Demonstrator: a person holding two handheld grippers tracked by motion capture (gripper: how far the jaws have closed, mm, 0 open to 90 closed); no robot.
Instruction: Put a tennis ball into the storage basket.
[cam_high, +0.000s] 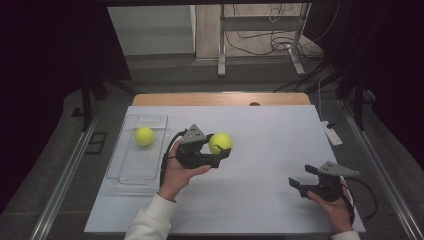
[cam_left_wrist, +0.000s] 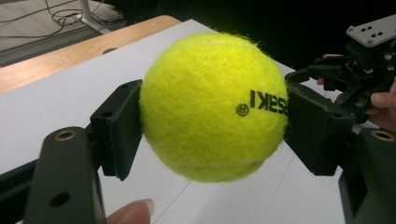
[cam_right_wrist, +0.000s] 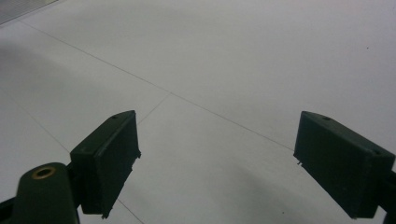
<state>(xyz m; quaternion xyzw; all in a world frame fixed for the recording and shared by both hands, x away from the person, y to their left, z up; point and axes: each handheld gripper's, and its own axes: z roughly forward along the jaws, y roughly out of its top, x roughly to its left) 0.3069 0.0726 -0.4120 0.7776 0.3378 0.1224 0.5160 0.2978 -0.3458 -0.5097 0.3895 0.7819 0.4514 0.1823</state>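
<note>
i see my left gripper (cam_high: 220, 147) clamping a fuzzy yellow tennis ball (cam_left_wrist: 214, 106) with black print, raised over the white table (cam_high: 270, 135). at 9 o'clock, another tennis ball (cam_high: 144, 136) sits in a clear plastic tray (cam_high: 131, 172). my right gripper (cam_right_wrist: 224, 163) hangs released.

This looks like a lab or recording studio set up for handling trials. A white sheet (cam_high: 280, 150) ruled with thin grid lines covers a wooden desk (cam_high: 220, 98). Black curtains (cam_high: 45, 75) close in the sides at 9 and 3 o'clock. At 12 o'clock, a metal stand (cam_high: 221, 45) rises from a bare floor strewn with loose cables (cam_high: 270, 42).
</note>
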